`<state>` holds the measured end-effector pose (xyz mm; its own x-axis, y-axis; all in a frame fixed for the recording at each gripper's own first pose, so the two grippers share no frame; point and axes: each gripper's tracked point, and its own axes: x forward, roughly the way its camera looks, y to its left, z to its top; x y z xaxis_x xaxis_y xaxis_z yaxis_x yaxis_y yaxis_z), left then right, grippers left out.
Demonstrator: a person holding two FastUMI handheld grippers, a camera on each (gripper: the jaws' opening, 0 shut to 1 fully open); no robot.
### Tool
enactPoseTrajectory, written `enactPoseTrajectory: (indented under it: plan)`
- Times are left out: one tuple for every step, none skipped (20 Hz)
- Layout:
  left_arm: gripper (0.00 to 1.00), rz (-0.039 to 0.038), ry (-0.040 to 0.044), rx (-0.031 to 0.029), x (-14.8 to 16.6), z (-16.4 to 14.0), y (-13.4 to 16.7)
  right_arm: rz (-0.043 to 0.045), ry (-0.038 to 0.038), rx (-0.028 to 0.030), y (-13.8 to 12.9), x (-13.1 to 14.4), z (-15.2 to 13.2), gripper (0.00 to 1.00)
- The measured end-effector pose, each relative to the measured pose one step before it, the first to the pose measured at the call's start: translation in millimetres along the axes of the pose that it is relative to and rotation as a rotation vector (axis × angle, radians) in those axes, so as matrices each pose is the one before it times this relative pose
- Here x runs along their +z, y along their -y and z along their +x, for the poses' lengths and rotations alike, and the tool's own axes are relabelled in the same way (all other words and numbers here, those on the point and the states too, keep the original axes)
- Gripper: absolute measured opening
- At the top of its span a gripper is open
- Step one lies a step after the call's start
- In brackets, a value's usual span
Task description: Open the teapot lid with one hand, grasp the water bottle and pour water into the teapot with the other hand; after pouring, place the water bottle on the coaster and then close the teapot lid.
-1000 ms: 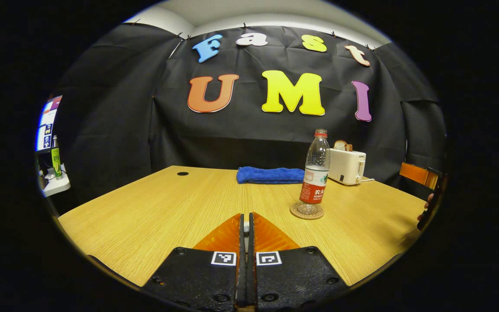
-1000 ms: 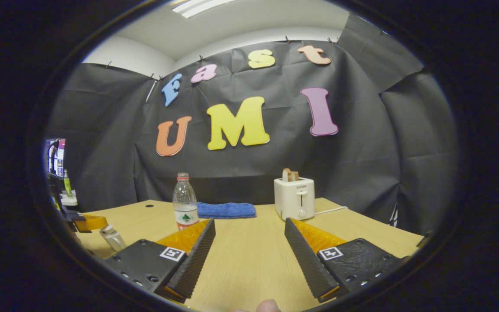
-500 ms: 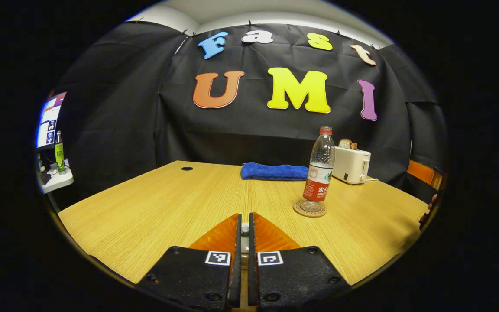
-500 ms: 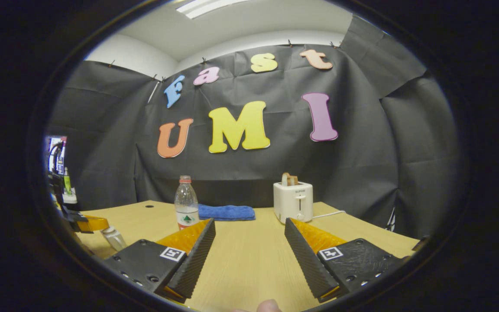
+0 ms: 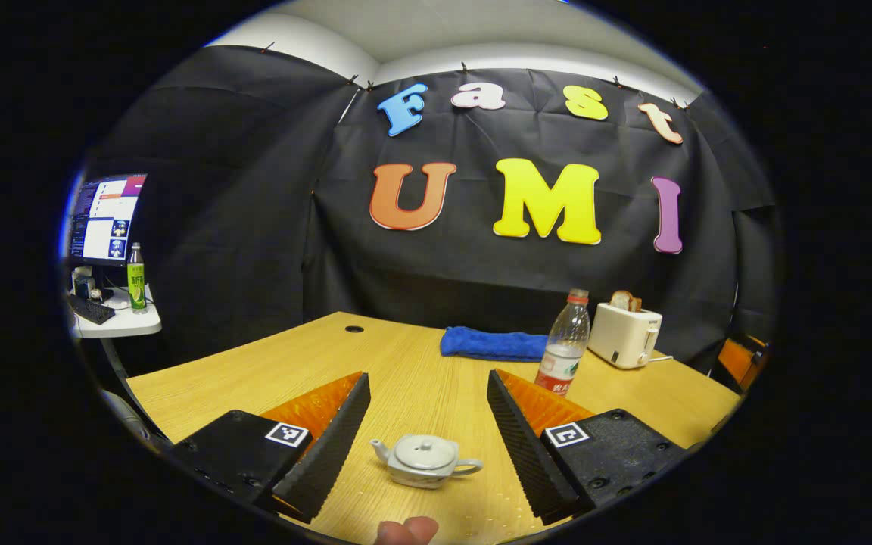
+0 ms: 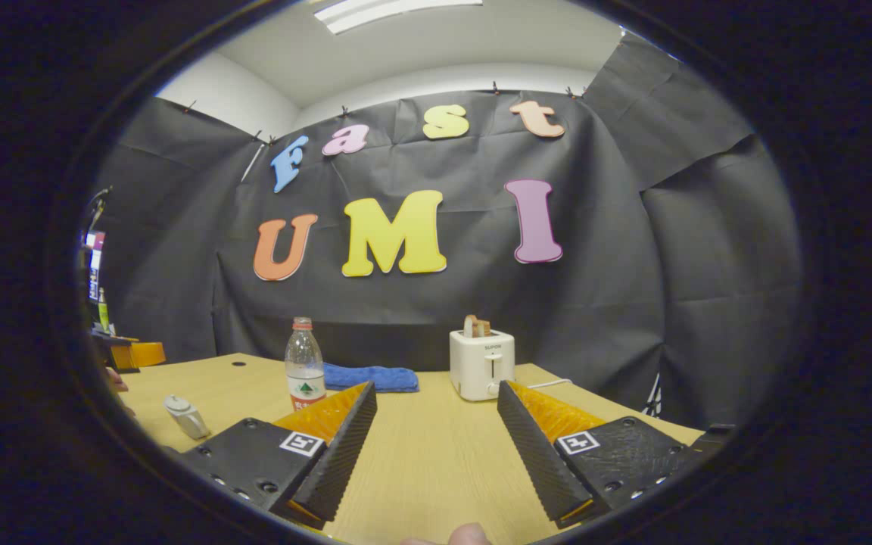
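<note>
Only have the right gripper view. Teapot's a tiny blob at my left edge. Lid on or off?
Observer: On. In the left gripper view the lid sits on the teapot.
Operator: And the other tool, open or shut?
Observer: Open. The left tool has its fingers wide apart; the teapot stands on the table in the gap between them, touching neither.
Operator: Which way does the pot face?
Observer: In that view the spout points left and the handle right.
</note>
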<state>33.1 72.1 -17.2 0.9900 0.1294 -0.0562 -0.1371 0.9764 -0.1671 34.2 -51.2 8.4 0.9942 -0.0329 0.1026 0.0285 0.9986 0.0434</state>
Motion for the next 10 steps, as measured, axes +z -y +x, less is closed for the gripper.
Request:
enactPoseTrajectory:
  plan:
    - [0.98,0.03030,0.02947,0.00956,13.06,-2.88,5.24,0.00464,-0.00261,0.00245,-4.36,4.11,-3.28,0.93]
    - [0.98,0.01896,0.03020,0.00615,13.10,-4.95,5.91,0.00499,-0.00113,0.00610,-3.82,4.40,-3.11,0.92]
    - [0.98,0.00625,0.02584,-0.00928,11.27,-6.75,10.57,-0.00134,0.00198,0.00141,-3.06,6.43,-4.30,0.93]
    - [0.98,0.00089,0.02386,-0.01733,8.21,-6.38,13.09,-0.00430,0.00683,-0.00218,-1.84,5.74,-2.65,0.93]
    - [0.98,0.00406,0.00949,-0.01328,3.53,-4.43,9.60,-0.00915,0.00209,-0.00399,-1.60,4.02,-4.85,0.92]
    - [0.98,0.00676,0.00245,-0.01471,0.71,-5.38,8.02,-0.00568,0.00303,-0.00364,-1.37,2.77,-6.11,0.95]
    - [0.98,0.00799,-0.00881,-0.01453,-1.57,-5.24,7.64,-0.00168,-0.00339,-0.00268,-1.14,0.56,-6.33,0.92]
    - [0.98,0.00937,-0.01046,-0.01873,-3.42,-4.21,7.44,0.00193,-0.00145,0.00576,-3.73,-0.71,-7.17,0.99]
    - [0.98,0.01019,-0.01252,-0.01453,-4.58,-3.52,6.99,0.00086,-0.00615,-0.00337,-0.47,-2.17,-6.15,0.93]
    - [0.98,0.01310,0.00008,-0.00974,-1.91,-3.82,3.69,-0.00131,-0.01015,-0.00614,0.79,-4.29,-5.26,0.95]
